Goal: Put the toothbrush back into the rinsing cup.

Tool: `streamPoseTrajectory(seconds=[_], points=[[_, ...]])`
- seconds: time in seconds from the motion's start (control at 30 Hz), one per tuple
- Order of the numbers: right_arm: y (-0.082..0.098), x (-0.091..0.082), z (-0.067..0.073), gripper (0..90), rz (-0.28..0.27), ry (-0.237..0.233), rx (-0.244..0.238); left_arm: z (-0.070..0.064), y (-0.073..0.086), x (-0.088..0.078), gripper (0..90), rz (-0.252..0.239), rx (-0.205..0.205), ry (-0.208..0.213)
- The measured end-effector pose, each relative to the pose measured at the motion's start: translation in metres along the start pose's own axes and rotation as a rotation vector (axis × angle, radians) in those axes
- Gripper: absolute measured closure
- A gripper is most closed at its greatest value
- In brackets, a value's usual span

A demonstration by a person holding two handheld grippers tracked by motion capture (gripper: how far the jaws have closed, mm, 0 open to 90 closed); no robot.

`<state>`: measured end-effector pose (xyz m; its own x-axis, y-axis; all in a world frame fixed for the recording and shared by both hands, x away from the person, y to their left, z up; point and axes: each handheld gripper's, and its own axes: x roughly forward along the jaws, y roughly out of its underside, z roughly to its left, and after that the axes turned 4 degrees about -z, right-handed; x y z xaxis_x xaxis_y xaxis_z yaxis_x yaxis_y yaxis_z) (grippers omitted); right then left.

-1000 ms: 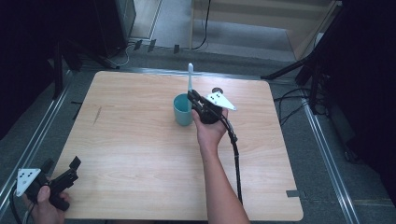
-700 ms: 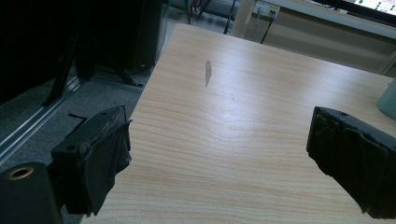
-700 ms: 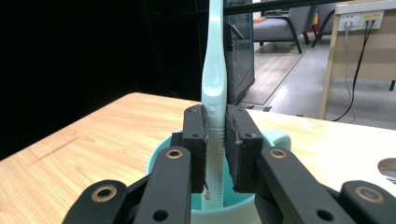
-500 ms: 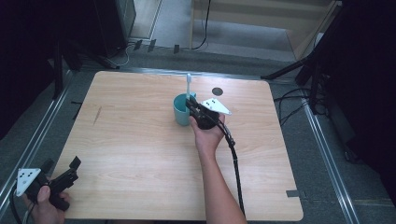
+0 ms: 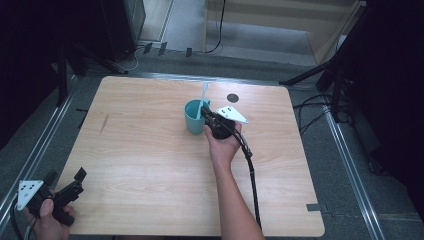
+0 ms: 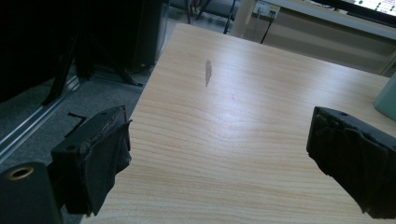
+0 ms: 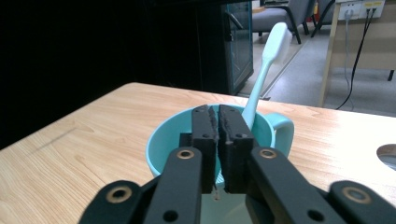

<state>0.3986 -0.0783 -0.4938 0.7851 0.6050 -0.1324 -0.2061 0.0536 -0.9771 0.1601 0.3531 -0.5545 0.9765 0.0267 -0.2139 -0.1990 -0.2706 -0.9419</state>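
Observation:
A teal cup with a handle stands at the back middle of the wooden table. A pale blue toothbrush leans inside it, head up. My right gripper reaches in from the cup's right, its shut jaws pressed together over the cup's mouth, just left of the toothbrush handle. I see nothing between them. My left gripper is held at the table's front left corner, open wide, with bare wood between its jaws.
A dark round hole lies in the tabletop behind the right gripper. A dark streak marks the wood at left. The right gripper's cable trails toward the front edge. Metal rails and stands flank the table.
My right gripper has shifted left, from beside the cup to over its mouth. The toothbrush now leans lower in the cup. The left gripper has stayed put.

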Motion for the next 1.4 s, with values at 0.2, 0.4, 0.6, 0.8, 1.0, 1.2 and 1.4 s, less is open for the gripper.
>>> streamPoseTrajectory(seconds=[0.2,0.4,0.6,0.8,1.0,1.2,1.4], points=[[-0.004,-0.011,-0.002,77.2,-0.004,-0.003,-0.031,0.0,0.0,0.0,6.4,0.0,0.003,-0.001],[-0.006,-0.029,-0.005,63.2,0.007,0.057,-0.097,-0.001,0.0,0.0,6.4,0.001,0.007,-0.002],[-0.005,-0.048,-0.013,48.2,-0.003,0.069,-0.048,-0.001,0.0,0.0,6.4,-0.002,0.01,-0.005],[-0.005,-0.068,-0.017,26.2,0.035,0.1,-0.065,-0.001,0.0,0.0,6.4,-0.002,0.012,-0.005],[-0.001,-0.089,-0.025,7.1,0.072,0.136,-0.041,-0.002,0.0,0.0,6.4,-0.002,0.014,-0.005],[0.006,-0.109,-0.032,0.0,0.075,0.182,-0.035,-0.002,0.0,0.0,6.4,-0.003,0.017,-0.005],[0.012,-0.13,-0.041,0.0,0.071,0.202,-0.034,-0.003,0.0,0.0,6.4,-0.005,0.019,-0.006]])
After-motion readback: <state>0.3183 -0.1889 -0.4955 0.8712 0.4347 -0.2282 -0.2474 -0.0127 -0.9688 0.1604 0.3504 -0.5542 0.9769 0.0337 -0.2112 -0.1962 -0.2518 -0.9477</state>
